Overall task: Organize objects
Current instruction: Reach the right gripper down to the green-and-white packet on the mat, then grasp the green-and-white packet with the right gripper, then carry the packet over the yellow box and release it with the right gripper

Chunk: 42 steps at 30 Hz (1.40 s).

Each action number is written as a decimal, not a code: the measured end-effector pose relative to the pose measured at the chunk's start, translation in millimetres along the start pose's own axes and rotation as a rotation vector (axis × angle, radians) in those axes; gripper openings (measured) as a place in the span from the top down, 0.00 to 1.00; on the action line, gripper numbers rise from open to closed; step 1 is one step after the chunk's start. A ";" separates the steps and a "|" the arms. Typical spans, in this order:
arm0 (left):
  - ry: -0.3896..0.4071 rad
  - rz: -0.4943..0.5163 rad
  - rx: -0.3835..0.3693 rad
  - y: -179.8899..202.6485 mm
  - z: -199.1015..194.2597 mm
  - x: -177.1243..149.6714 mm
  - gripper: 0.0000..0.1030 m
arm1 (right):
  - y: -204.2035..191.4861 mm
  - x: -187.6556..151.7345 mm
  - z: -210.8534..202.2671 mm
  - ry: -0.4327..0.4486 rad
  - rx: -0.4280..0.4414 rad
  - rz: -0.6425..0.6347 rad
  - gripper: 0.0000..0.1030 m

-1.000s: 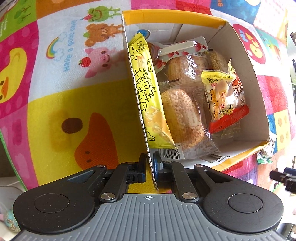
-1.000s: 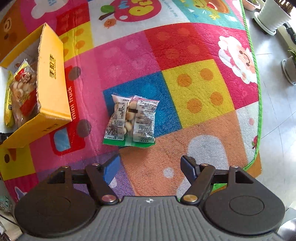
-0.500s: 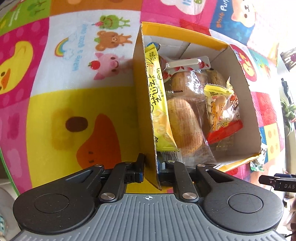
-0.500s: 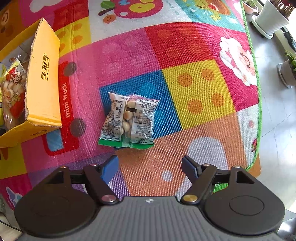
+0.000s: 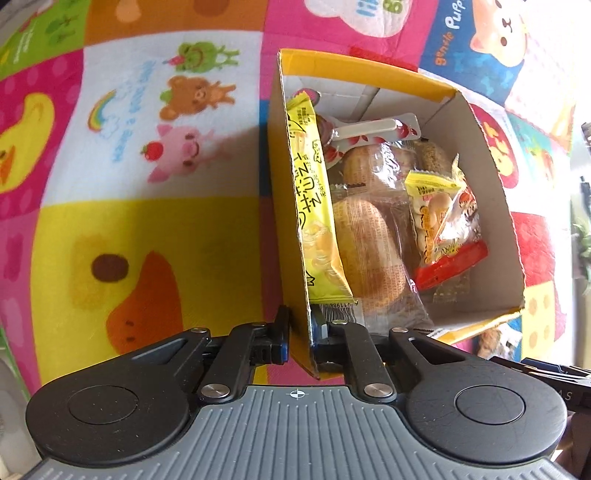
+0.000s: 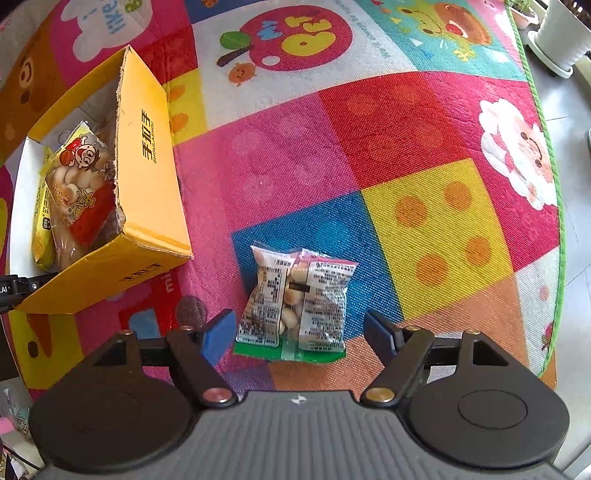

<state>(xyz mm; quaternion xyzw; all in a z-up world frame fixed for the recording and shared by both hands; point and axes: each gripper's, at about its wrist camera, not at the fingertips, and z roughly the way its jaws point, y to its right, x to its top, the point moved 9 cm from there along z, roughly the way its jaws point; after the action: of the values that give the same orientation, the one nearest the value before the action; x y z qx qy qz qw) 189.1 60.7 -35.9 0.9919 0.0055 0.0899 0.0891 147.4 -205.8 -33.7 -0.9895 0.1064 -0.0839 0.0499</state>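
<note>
In the left wrist view my left gripper (image 5: 301, 328) has its jaws closing on the near corner of the left wall of the yellow cardboard box (image 5: 275, 166), one pad on each side, pressing it. Inside lie a long yellow packet (image 5: 314, 206), wrapped buns (image 5: 365, 243), a red and yellow snack bag (image 5: 443, 229) and a spoon packet (image 5: 369, 129). In the right wrist view my right gripper (image 6: 299, 328) is open, pointing down. A clear snack packet (image 6: 295, 299) with a green edge lies on the mat, its near end between the fingers and untouched. The box (image 6: 147, 177) sits to the left.
Everything lies on a colourful cartoon play mat (image 6: 424, 122). Its green border (image 6: 550, 177) curves along the right, with grey floor beyond and white plant pots (image 6: 561, 33) at the far right. Small clutter shows past the mat's near left corner (image 6: 14, 421).
My right gripper has moved toward the clear snack packet, which now reaches between its fingers. In the left wrist view the held box has shifted right and looks smaller.
</note>
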 end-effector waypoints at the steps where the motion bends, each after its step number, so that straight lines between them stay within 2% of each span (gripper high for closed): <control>1: 0.006 -0.009 0.008 0.9 -1.6 -0.5 0.91 | -1.3 2.4 4.5 -0.012 0.003 0.000 0.26; 5: 0.020 -0.019 -0.020 -0.4 -12.7 -8.5 0.91 | -6.2 8.6 21.6 -0.053 -0.001 -0.004 0.26; 9: 0.010 -0.017 -0.010 -2.4 -20.2 -9.5 0.91 | -15.6 8.2 25.7 -0.058 -0.032 -0.103 0.25; 11: 0.005 -0.009 0.005 -1.6 -21.2 -9.9 0.91 | -17.6 7.5 25.1 -0.055 -0.049 -0.149 0.33; 12: 0.001 -0.003 0.013 -0.8 -21.4 -10.4 0.92 | -17.6 7.4 24.1 -0.057 -0.046 -0.157 0.34; 14: -0.004 0.009 0.029 1.4 -21.5 -10.4 0.92 | -16.9 7.2 20.5 -0.054 -0.033 -0.157 0.37; 21: -0.012 0.021 0.035 -0.6 -23.5 -11.9 0.92 | -0.8 3.9 -4.0 -0.030 -0.042 -0.123 0.37; 26: -0.034 0.050 0.038 1.4 -23.9 -15.5 0.92 | -1.6 -17.4 -41.4 -0.075 0.023 -0.124 0.37; 30: -0.032 0.040 0.011 -1.2 -23.8 -15.7 0.92 | -19.6 -44.2 -83.3 -0.075 0.052 -0.228 0.37; 33: -0.020 0.055 -0.001 -2.4 -24.0 -17.6 0.91 | -35.6 -51.5 -117.8 -0.031 0.045 -0.304 0.37; 42: -0.018 0.032 -0.032 -6.5 -24.0 -16.7 0.91 | -86.8 -32.0 -201.1 0.108 0.079 -0.398 0.37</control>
<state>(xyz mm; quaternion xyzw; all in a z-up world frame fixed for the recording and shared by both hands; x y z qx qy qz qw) 168.4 70.9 -16.8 0.9911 -0.0129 0.0824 0.1035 98.6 -130.7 168.8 -0.9824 -0.0923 -0.1489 0.0655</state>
